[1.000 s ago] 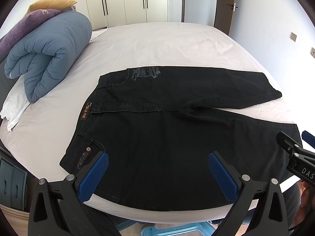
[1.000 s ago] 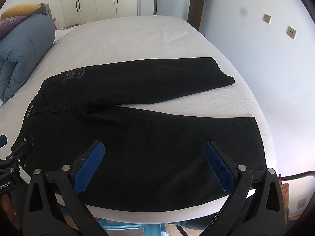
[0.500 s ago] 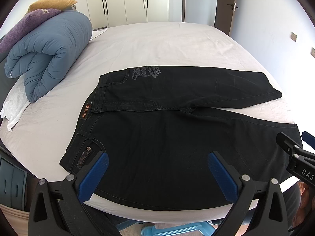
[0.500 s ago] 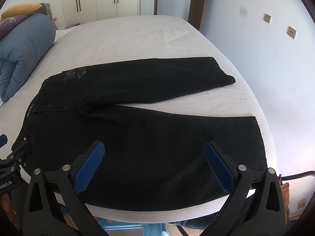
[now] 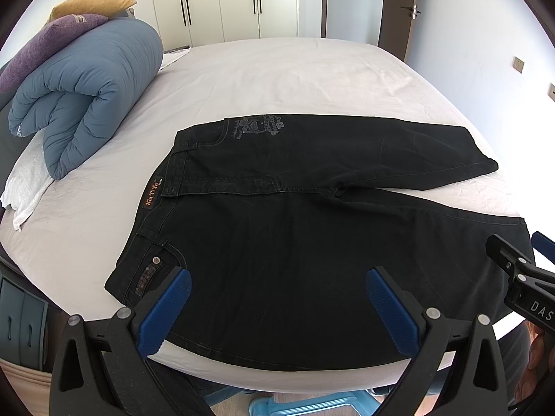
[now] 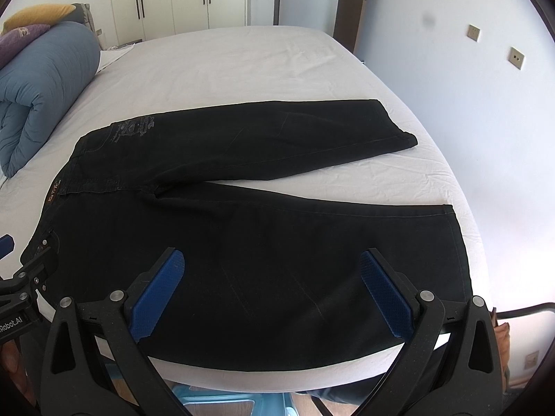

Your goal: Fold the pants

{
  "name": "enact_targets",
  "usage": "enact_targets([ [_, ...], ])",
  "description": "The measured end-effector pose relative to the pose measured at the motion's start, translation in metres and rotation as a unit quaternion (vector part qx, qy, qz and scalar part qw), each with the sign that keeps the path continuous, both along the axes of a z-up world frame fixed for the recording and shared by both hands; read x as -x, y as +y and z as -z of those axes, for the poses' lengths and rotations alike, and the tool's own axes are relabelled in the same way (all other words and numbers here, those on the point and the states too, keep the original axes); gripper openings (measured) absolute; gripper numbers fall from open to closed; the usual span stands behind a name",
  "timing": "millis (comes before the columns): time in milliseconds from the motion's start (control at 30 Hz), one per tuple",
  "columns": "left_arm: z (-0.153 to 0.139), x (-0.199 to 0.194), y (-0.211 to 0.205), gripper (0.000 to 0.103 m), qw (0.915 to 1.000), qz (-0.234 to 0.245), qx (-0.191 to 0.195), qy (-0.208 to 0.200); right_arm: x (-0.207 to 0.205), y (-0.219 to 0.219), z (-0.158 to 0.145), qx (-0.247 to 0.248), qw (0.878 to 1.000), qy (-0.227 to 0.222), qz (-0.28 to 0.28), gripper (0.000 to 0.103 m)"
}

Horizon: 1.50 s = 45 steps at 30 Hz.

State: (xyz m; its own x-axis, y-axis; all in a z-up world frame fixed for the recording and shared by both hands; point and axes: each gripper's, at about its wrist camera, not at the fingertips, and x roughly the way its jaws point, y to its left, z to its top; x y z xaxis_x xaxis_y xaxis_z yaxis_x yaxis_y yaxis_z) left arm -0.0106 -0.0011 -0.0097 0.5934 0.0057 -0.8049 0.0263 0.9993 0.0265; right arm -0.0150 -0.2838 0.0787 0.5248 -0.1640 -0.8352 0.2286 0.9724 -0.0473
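Black pants [image 5: 295, 215] [image 6: 242, 228] lie flat on a white bed [image 5: 277, 79] [image 6: 225, 69], waistband to the left, both legs spread toward the right. The far leg ends at a hem [image 5: 482, 166] [image 6: 402, 138]; the near leg runs along the bed's front edge. My left gripper [image 5: 277, 294] hovers open over the near hip and pocket area, holding nothing. My right gripper [image 6: 272, 284] hangs open above the near leg, also with nothing between its blue pads. Each gripper shows at the edge of the other's view.
A rolled blue duvet [image 5: 86, 93] [image 6: 38, 86] with purple and yellow pillows [image 5: 52, 34] sits at the bed's left. White wardrobes [image 5: 222, 0] and a door [image 5: 399, 7] stand behind. A wall [image 6: 485, 121] runs close along the right. A blue stool [image 5: 301, 405] stands below the bed's front edge.
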Motion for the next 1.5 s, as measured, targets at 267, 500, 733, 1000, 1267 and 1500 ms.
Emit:
enact_targets([
  [267, 0.000, 0.001, 0.000, 0.103, 1.0000, 0.000, 0.000, 0.001, 0.000, 0.003, 0.001, 0.000, 1.000, 0.000, 0.000, 0.103],
  [500, 0.000, 0.000, 0.000, 0.103, 1.0000, 0.000, 0.000, 0.001, -0.001, 0.002, 0.001, 0.000, 1.000, 0.001, 0.000, 0.103],
  [733, 0.000, 0.000, 0.000, 0.103, 1.0000, 0.000, 0.000, 0.001, 0.001, 0.008, 0.003, 0.001, 1.000, 0.001, 0.000, 0.103],
  [1000, 0.001, 0.001, 0.000, 0.103, 1.0000, 0.000, 0.000, 0.001, 0.001, 0.012, 0.005, 0.001, 1.000, 0.002, -0.001, 0.103],
  [1267, 0.002, 0.001, 0.000, 0.103, 1.0000, 0.000, 0.000, 0.001, 0.001, 0.012, 0.005, -0.001, 1.000, 0.003, -0.003, 0.103],
  [1500, 0.005, -0.003, 0.000, 0.103, 1.0000, 0.005, -0.005, 0.001, -0.001, 0.015, 0.007, -0.001, 1.000, 0.009, -0.014, 0.103],
])
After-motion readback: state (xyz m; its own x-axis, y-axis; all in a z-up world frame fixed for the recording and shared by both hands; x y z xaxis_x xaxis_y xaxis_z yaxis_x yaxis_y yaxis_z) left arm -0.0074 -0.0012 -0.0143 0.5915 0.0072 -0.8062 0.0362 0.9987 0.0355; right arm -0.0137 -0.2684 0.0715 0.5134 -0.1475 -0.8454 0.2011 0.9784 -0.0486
